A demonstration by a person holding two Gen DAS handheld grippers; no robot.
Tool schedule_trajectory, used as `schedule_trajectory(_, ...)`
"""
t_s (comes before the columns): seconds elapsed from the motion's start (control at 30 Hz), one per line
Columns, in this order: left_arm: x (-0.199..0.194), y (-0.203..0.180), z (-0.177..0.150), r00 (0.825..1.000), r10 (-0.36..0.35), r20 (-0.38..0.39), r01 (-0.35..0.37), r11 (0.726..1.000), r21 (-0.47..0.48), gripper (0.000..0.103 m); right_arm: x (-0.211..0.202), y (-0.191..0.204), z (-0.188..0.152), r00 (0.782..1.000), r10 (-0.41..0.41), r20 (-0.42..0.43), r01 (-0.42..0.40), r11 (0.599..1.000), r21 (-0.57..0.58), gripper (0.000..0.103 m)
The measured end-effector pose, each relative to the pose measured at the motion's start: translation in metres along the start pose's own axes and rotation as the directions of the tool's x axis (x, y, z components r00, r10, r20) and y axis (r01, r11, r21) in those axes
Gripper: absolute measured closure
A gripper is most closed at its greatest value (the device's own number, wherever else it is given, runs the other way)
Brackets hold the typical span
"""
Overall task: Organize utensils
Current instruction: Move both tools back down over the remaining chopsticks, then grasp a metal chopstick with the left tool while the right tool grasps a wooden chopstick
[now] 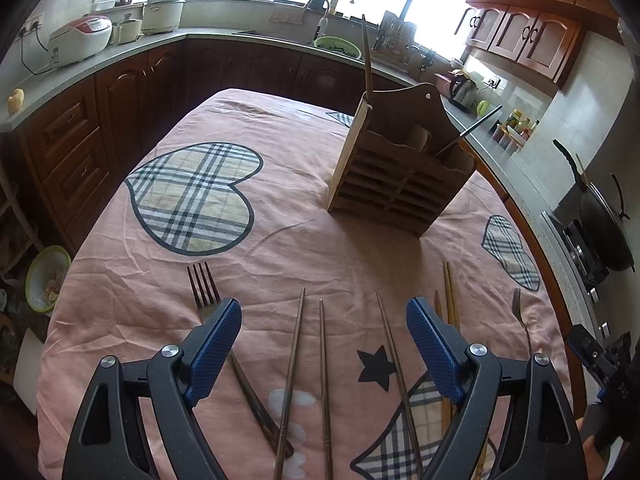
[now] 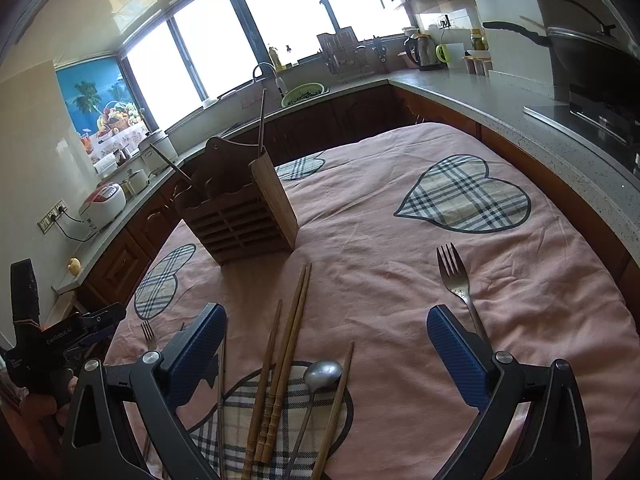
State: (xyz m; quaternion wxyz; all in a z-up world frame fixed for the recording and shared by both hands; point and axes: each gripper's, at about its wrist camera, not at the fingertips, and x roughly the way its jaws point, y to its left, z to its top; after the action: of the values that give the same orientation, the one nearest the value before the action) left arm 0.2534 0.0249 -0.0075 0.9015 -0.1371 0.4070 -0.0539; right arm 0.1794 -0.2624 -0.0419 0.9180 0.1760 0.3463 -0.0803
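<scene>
Left wrist view first: our left tool [image 1: 324, 330] hangs with its blue pads spread wide and nothing between them but air, tilted down over the pink cloth [image 1: 280, 240] that covers the counter. Directly under the gap lie two dark chopsticks [image 1: 308, 364], roughly parallel, and a third dark chopstick [image 1: 394, 364] angles off just beside the right pad. A large fork [image 1: 204, 282] pokes out from behind the left pad, tines away from us. We judge the wide spread is there so the pads can straddle a thin stick before pinching it.

From the right wrist view, our right tool [image 2: 326, 334] is likewise spread and pinching nothing. Below it sit the bamboo chopsticks [image 2: 294, 320], two of them touching as a pair, with a metal spoon [image 2: 322, 372] just beside them and a second fork [image 2: 454, 272] out past the right pad.

Farther off stands the wooden utensil holder [image 1: 400, 168], upright near the middle of the cloth, already carrying a few handles that lean out of its top compartments. Most utensils are still loose on the cloth, laid with their lengths pointing toward the holder, which should make a lengthwise pickup easy. Sorting looks barely begun.
</scene>
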Motion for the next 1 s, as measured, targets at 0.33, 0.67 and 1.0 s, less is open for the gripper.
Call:
schedule_trajectory(0.33,0.022,-0.017,-0.002,0.999,0.007,-0.054,-0.004,0.999,0.046,0.020,0.010,-0.002,-0.003,0.999,-0.032,-0.020,0.031,0.999,-0.013,0.005)
schedule_trajectory(0.67,0.061,-0.040,0.002,0.992,0.003,-0.126,0.009,0.995,0.098,0.035,0.048,0.002,0.003,0.996,-0.012,-0.091,0.009,0.999,-0.031,0.042)
schedule_trajectory(1.0,0.117,-0.059,0.006,0.972,-0.008,-0.236,0.040,0.991,0.128,0.060,0.099,0.004,0.013,0.985,0.015,-0.173,-0.021,0.999,-0.030,0.063)
